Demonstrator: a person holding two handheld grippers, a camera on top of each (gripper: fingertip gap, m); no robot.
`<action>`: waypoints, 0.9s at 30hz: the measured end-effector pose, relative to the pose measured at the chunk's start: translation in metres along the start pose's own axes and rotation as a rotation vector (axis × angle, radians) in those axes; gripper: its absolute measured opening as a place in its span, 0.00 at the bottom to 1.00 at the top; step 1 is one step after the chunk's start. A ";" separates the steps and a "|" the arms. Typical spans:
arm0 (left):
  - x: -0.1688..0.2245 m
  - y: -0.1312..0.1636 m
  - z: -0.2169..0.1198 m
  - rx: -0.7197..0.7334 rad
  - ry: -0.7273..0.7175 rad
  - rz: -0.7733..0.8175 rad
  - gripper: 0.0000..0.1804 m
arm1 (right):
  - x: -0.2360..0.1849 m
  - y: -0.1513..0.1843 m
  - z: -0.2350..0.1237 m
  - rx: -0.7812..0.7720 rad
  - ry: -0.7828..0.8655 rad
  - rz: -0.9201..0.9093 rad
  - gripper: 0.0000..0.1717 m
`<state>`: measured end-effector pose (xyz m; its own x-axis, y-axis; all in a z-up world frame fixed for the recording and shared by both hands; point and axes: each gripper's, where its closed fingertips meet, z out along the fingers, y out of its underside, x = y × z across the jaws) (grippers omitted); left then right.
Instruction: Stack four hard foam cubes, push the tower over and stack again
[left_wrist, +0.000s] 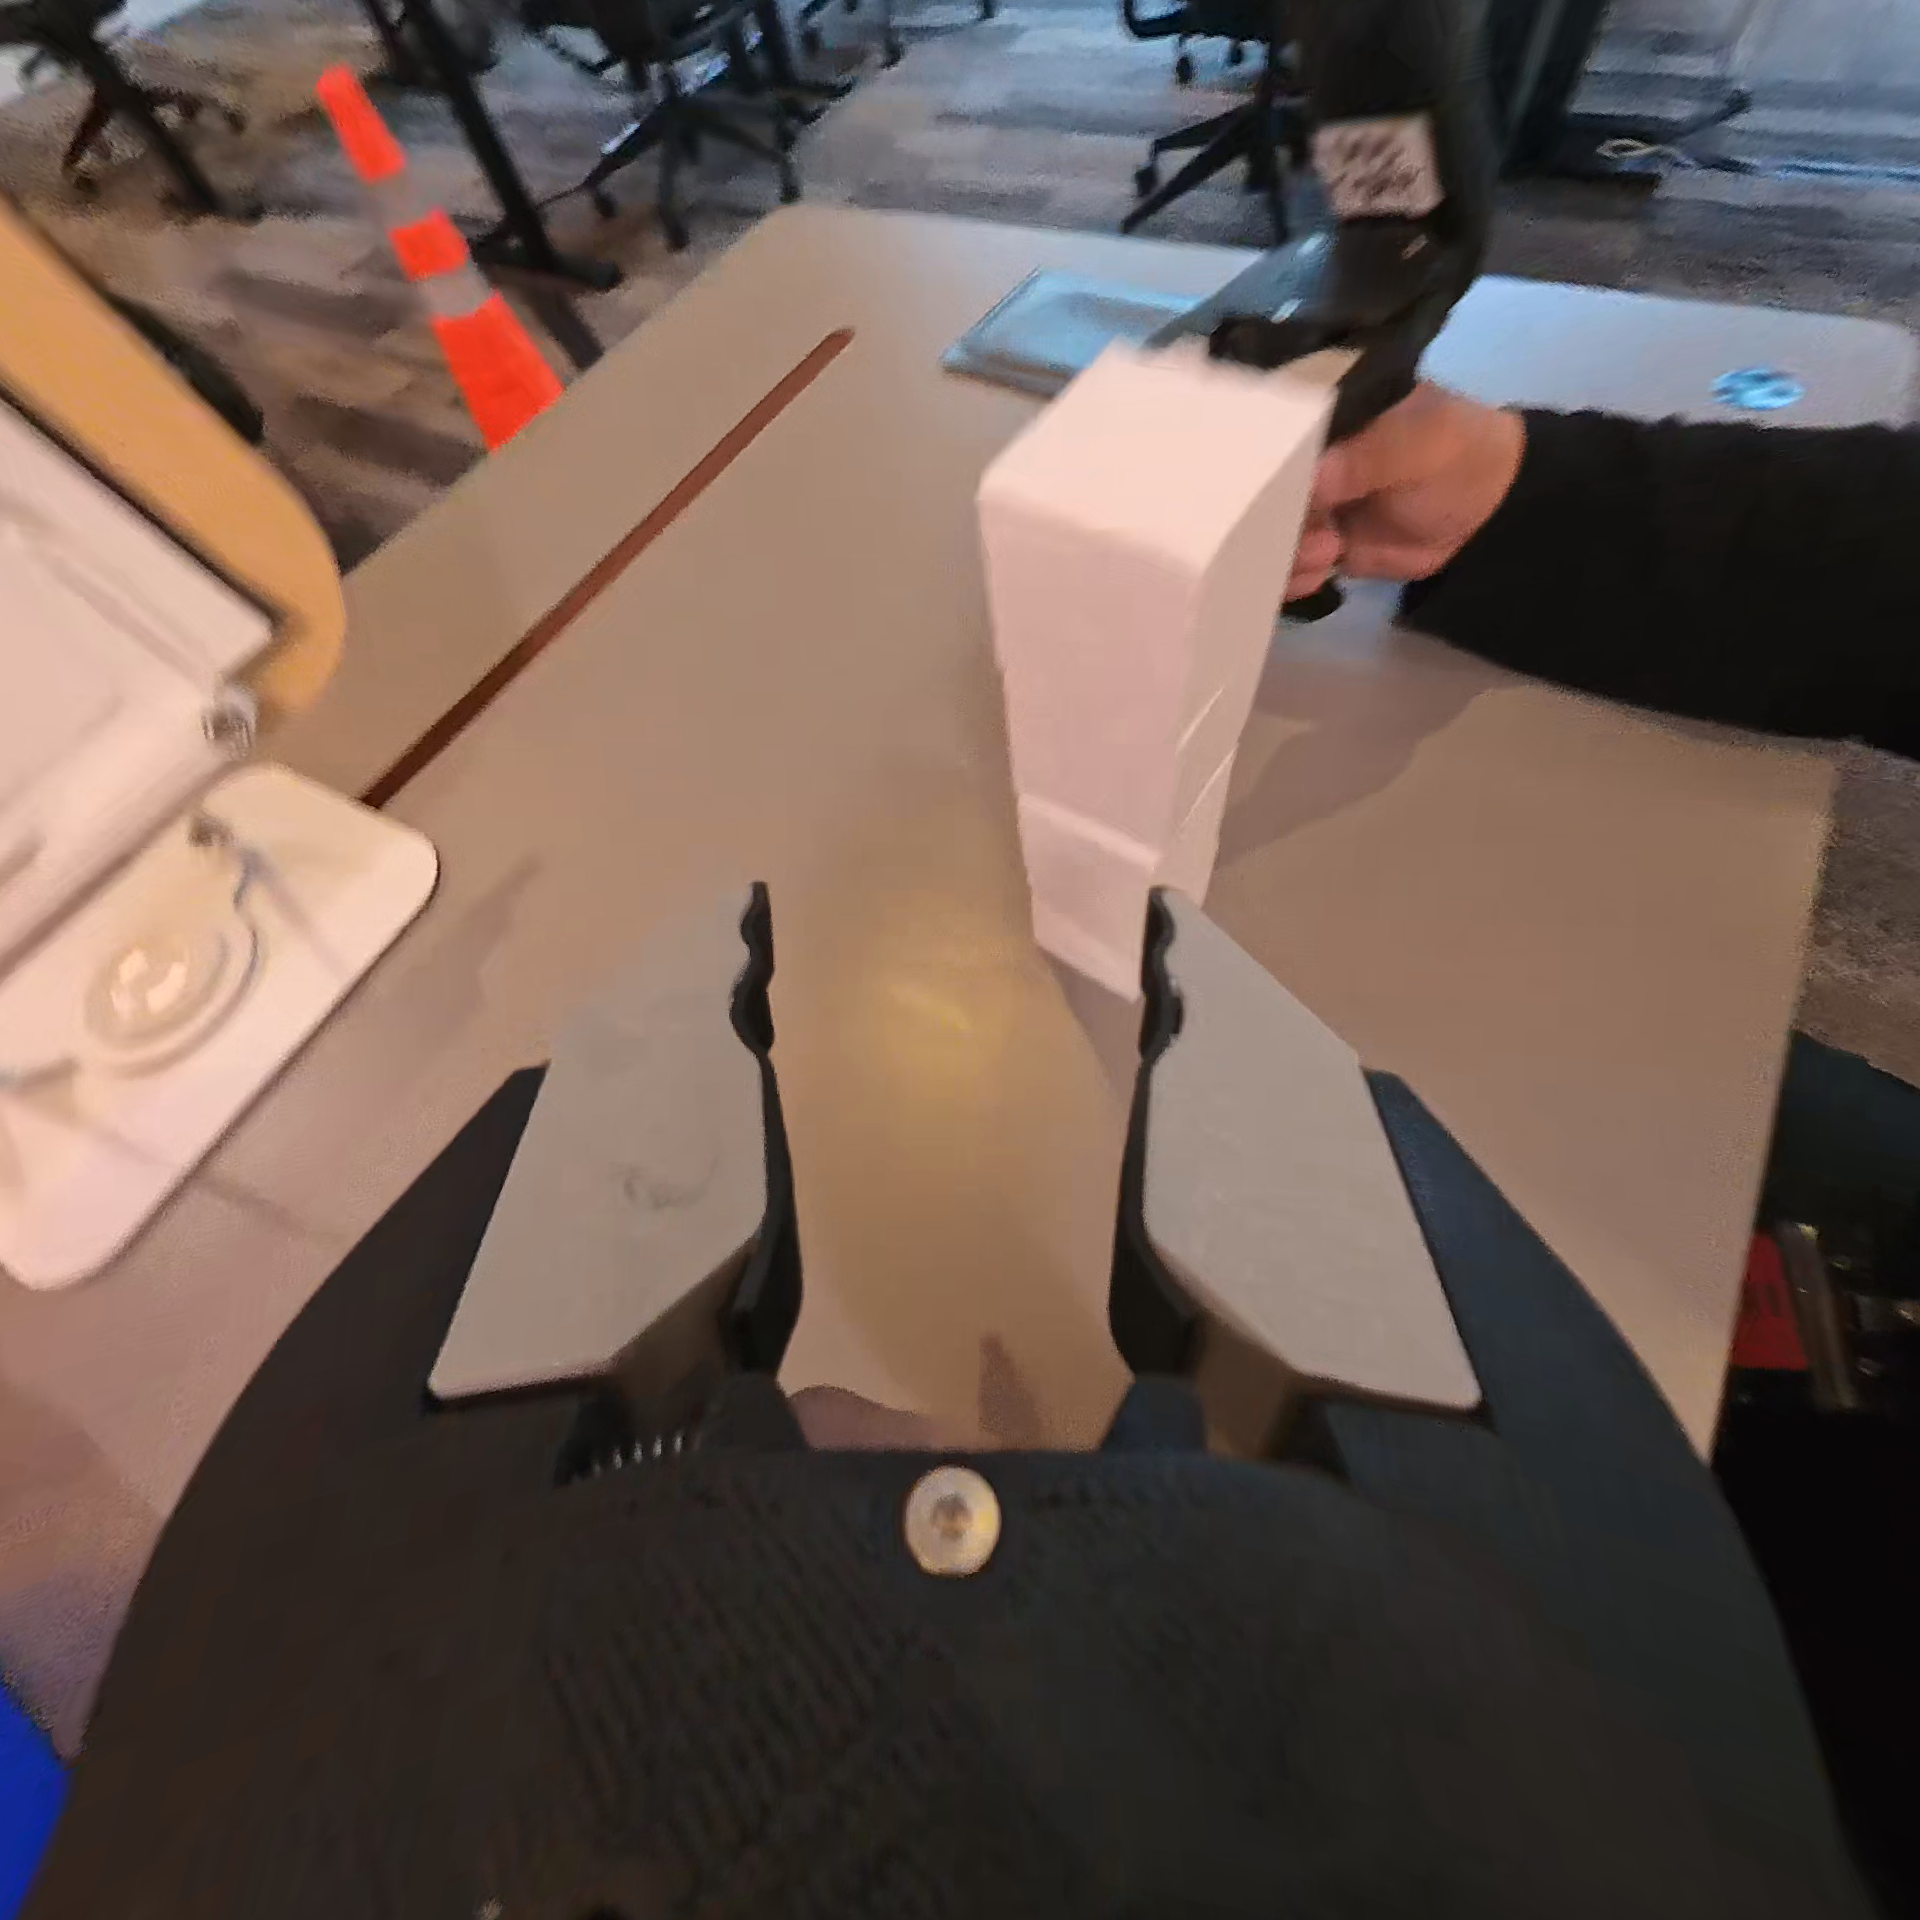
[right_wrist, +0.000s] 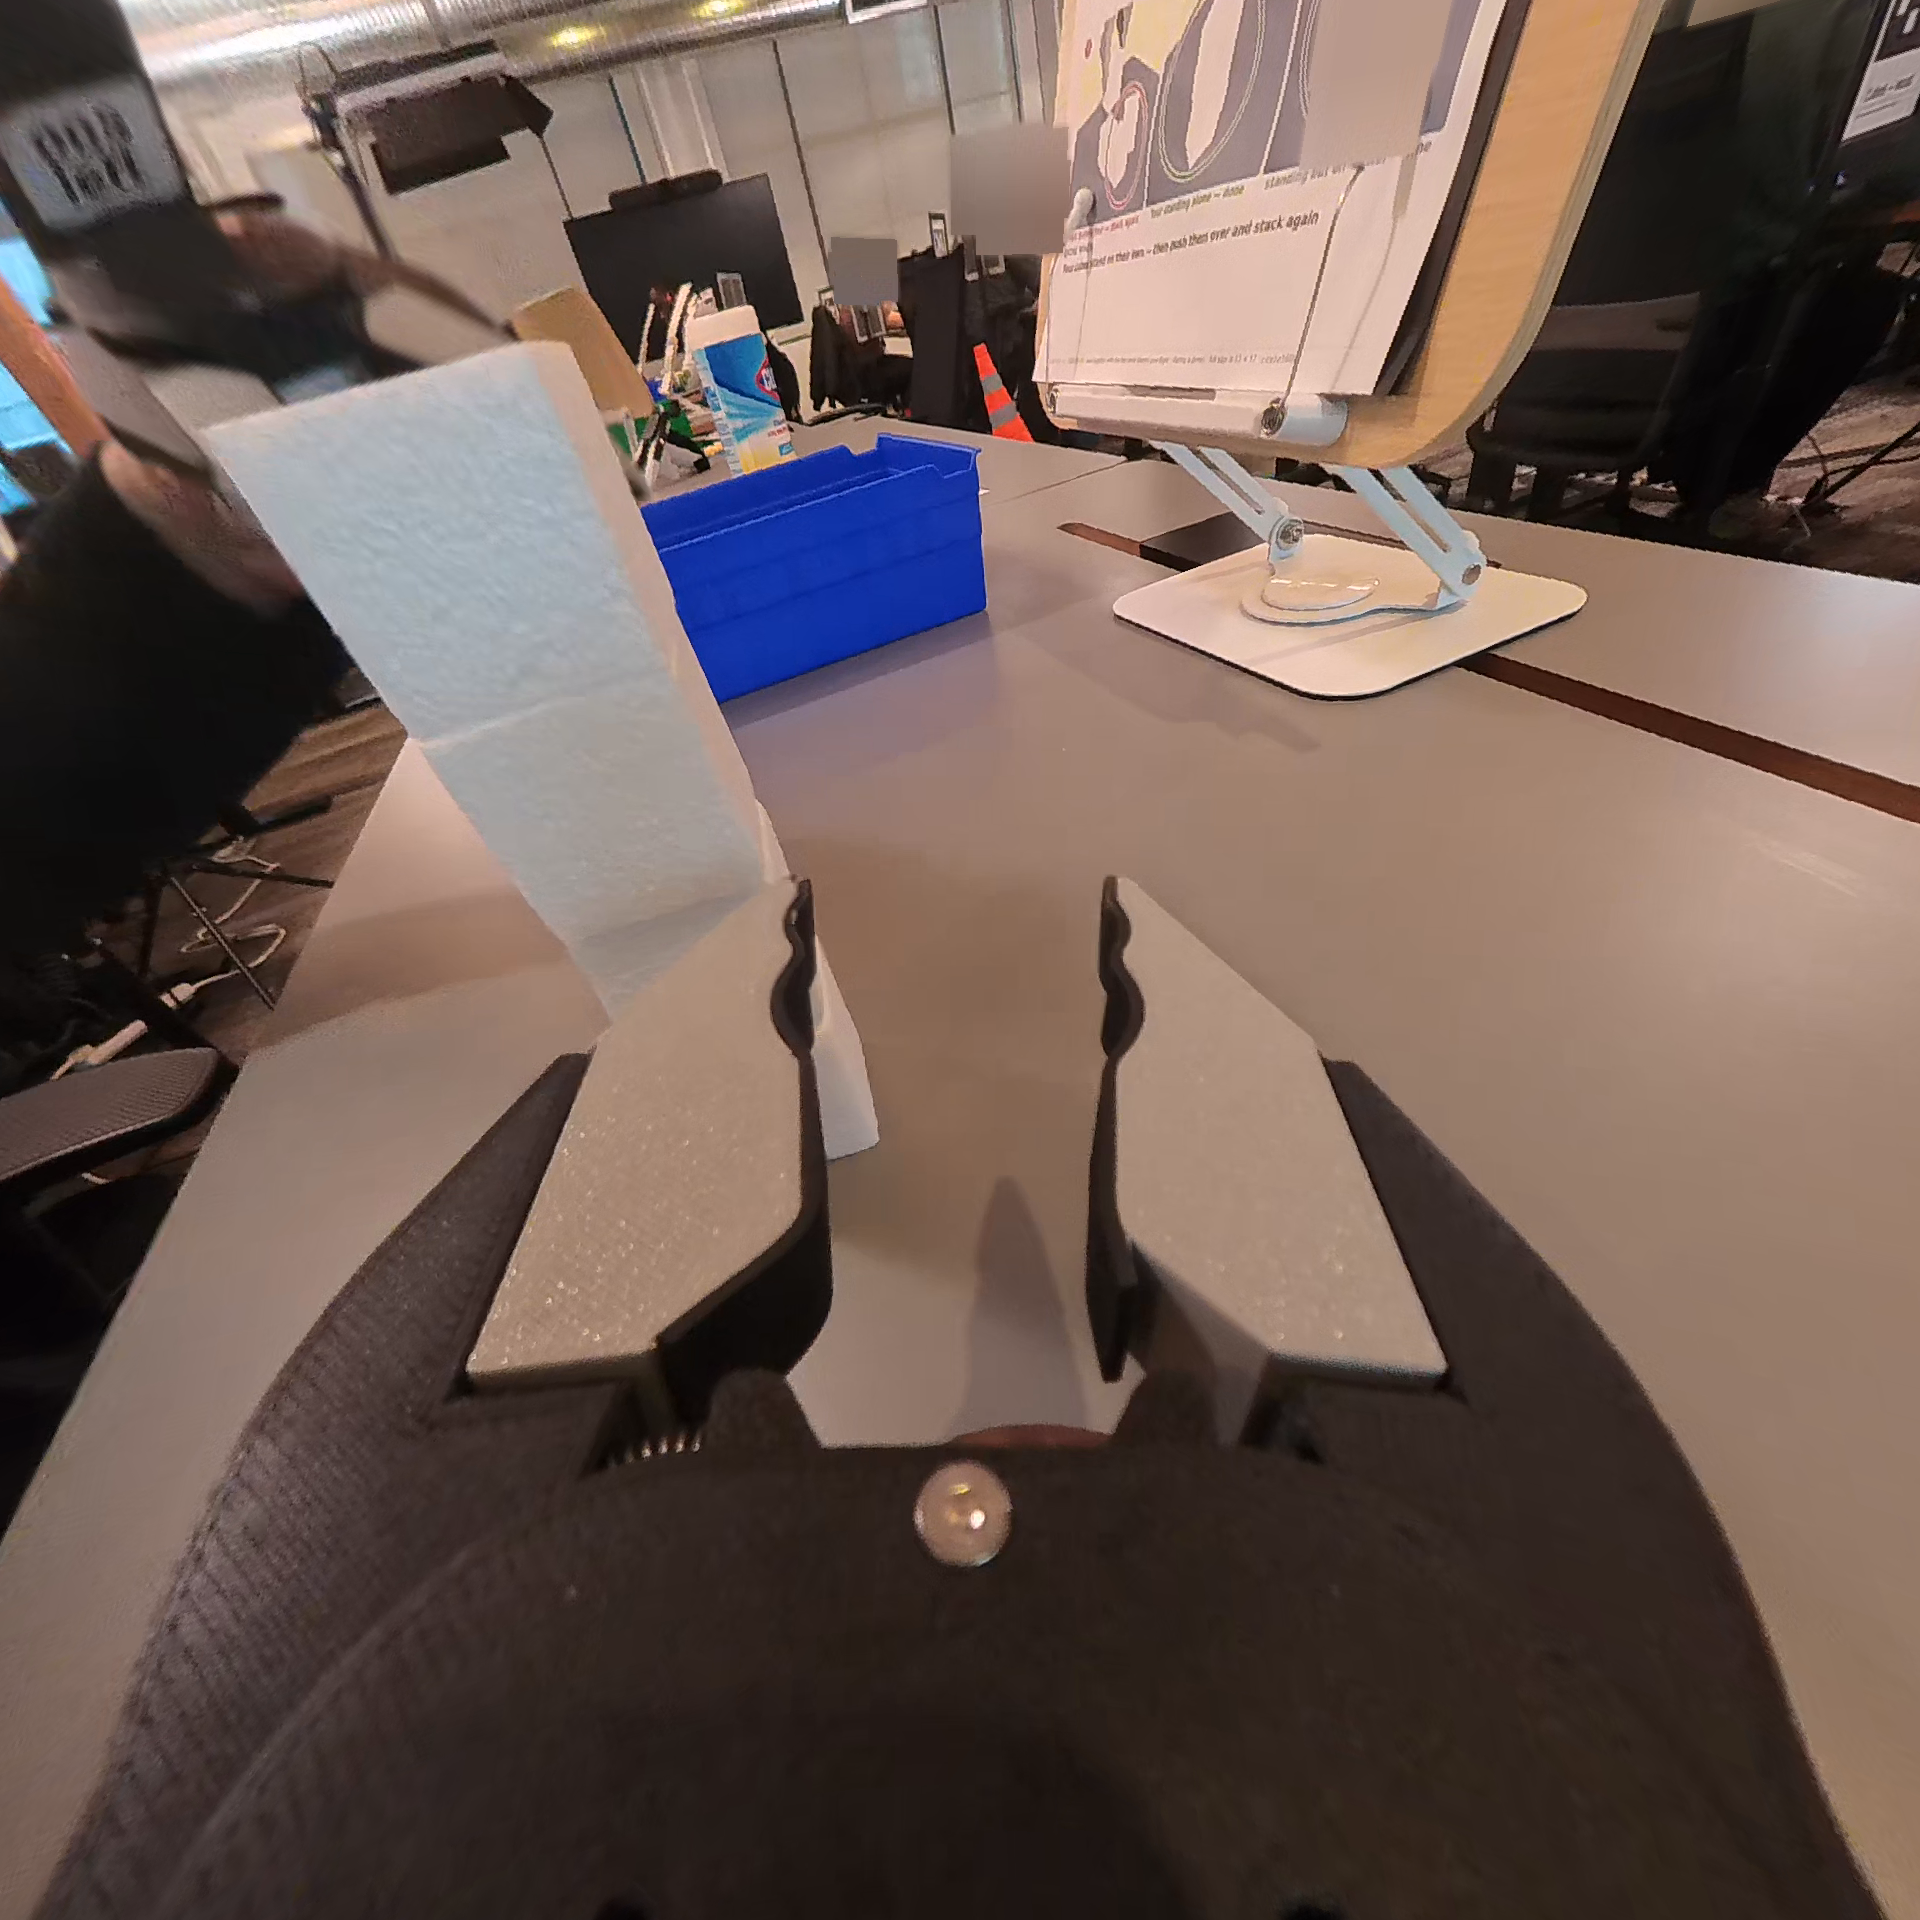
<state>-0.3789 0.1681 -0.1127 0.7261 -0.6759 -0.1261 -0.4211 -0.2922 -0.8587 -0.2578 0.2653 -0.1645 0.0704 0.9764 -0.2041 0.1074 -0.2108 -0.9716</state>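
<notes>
**Left wrist view: tower standing, fingers released on both sides**

Nearest, at lower centre of the left wrist view: left gripper (left_wrist: 956, 971) spread wide, nothing between the fingers, only bare worktop (left_wrist: 727, 665) beneath. Just beyond its right fingertip, centre-right of frame: white foam tower (left_wrist: 1132, 623), upright, seams faint. Behind the tower, upper right: a hand (left_wrist: 1403, 499) on a black handle.

Right wrist view, lower centre: right gripper (right_wrist: 956, 971) likewise parted and holding nothing, left fingertip close beside the tower's base (right_wrist: 540, 644), contact not clear. Farther back: blue bin (right_wrist: 831, 551), then white stand (right_wrist: 1351, 613) at upper right.

Judged step: stack apparently complete, push-over next. Calls for a sideways shove against the upper cubes, away from bin and stand, then regathering the cubes singly.
</notes>
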 end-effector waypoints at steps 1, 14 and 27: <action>-0.004 0.017 0.004 -0.010 -0.022 -0.035 0.36 | 0.001 0.002 0.000 -0.001 0.009 0.000 0.31; -0.081 0.113 0.077 -0.097 -0.386 -0.172 0.00 | -0.089 0.028 -0.029 -0.030 0.055 -0.238 0.00; -0.068 0.110 0.075 -0.106 -0.366 -0.101 0.02 | -0.143 0.079 0.035 -0.457 0.028 -0.391 0.00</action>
<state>-0.4337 0.2323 -0.2356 0.9046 -0.3596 -0.2287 -0.3774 -0.4265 -0.8220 -0.2937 0.1106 -0.2161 -0.0350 0.9853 0.1670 0.5459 0.1588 -0.8226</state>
